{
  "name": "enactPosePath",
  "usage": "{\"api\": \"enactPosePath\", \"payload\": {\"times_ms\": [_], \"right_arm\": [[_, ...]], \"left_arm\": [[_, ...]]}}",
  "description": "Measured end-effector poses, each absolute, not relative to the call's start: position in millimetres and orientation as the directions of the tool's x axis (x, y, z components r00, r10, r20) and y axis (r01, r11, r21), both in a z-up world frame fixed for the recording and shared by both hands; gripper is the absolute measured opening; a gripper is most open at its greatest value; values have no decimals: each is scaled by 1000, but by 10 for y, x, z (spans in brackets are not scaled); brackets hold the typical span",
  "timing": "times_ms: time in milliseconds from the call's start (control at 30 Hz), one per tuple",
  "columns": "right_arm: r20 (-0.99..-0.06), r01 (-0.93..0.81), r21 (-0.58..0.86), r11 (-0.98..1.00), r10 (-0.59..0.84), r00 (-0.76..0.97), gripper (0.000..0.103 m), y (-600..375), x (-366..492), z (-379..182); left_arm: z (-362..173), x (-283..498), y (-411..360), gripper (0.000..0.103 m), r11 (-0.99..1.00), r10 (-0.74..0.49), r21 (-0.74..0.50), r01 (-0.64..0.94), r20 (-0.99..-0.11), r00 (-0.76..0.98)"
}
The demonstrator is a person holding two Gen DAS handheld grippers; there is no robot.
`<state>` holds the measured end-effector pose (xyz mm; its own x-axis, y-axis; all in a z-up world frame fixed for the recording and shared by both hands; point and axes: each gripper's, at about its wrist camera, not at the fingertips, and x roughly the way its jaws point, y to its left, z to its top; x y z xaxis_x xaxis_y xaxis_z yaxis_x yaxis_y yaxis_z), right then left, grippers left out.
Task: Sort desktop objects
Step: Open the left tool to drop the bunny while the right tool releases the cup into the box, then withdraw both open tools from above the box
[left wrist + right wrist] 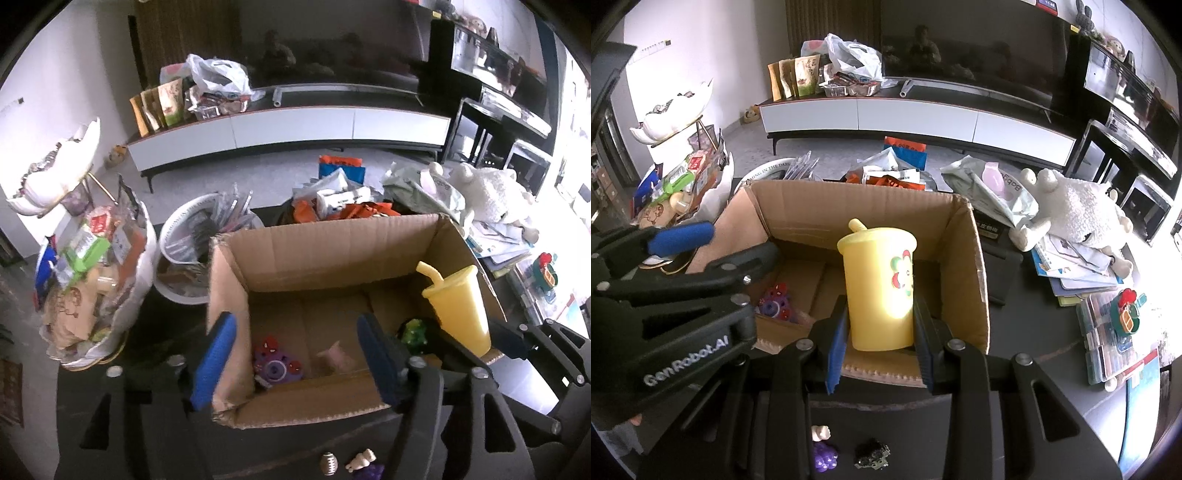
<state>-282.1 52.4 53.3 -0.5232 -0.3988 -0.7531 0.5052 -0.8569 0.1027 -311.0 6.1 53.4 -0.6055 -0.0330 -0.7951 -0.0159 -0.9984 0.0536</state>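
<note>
The right claw [881, 328] is closed on the lower body of the yellow cup [877, 284], holding it upright over the near right part of the cardboard box [964, 236]. The left claw [295, 354] gapes wide and empty above the box's near left. Lower the cup straight down until it stands on the floor, clear of the purple toy [775, 301], then spread the jaws

Harsh daylight glare from right; fisheye-warped, softly blurred edges.
</note>
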Motion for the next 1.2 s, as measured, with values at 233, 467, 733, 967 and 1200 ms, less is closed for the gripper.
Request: {"api": "enactPosePath", "payload": {"times_ms": [233, 467, 733, 967, 1200], "right_arm": [[-758, 504, 104, -857, -396, -518, 30, 491, -2830, 519], [-764, 506, 100, -856, -392, -512, 30, 437, -2821, 503], [-774, 495, 123, -860, -395, -495, 33, 438, -2878, 492], [-760, 500, 121, -858, -404, -510, 59, 457, -2822, 551], [-741, 510, 104, -854, -408, -533, 76, 492, -2675, 602]], "left_arm": [[525, -3093, -54, 88, -998, -62, 57, 27, -788, -612], [515, -3079, -164, 101, -996, -83, 56, 63, -785, -614], [505, -3036, -185, 101, -997, -80, 55, 60, -785, -614], [531, -3006, -206, 101, -996, -88, 57, 71, -784, -614], [590, -2902, -201, 101, -995, -97, 66, 72, -780, -618]]}}
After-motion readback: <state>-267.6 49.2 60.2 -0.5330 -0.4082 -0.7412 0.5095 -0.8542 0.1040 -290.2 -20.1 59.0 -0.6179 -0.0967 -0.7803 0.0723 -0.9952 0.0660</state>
